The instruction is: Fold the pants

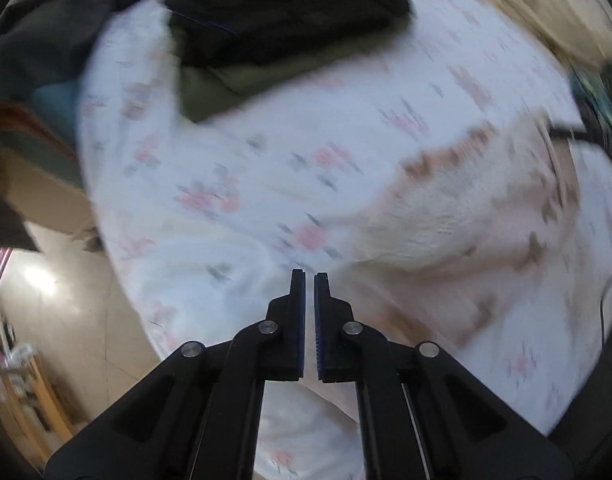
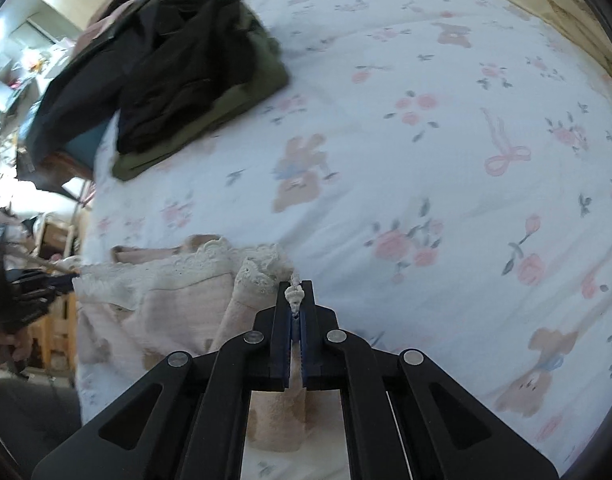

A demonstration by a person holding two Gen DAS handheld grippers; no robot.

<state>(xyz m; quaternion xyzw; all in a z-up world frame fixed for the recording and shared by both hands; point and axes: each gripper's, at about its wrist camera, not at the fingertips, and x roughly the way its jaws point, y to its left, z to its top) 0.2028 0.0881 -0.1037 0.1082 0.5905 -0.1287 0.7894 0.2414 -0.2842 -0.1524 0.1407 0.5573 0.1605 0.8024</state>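
The pants (image 2: 162,312) are pale pink with a lace-trimmed edge and lie on the near left of the bed. They show blurred at the right in the left wrist view (image 1: 466,216). My right gripper (image 2: 295,292) is shut on the lace edge of the pants. My left gripper (image 1: 309,276) hovers above the sheet, jaws nearly together with a thin gap and nothing between them. It also shows at the far left of the right wrist view (image 2: 46,280), by the pants' left edge.
The bed has a white floral sheet (image 2: 426,140). A pile of folded dark and olive clothes (image 2: 194,80) lies at the far left corner, also in the left wrist view (image 1: 274,28). The bed's left edge drops to the floor (image 1: 66,312).
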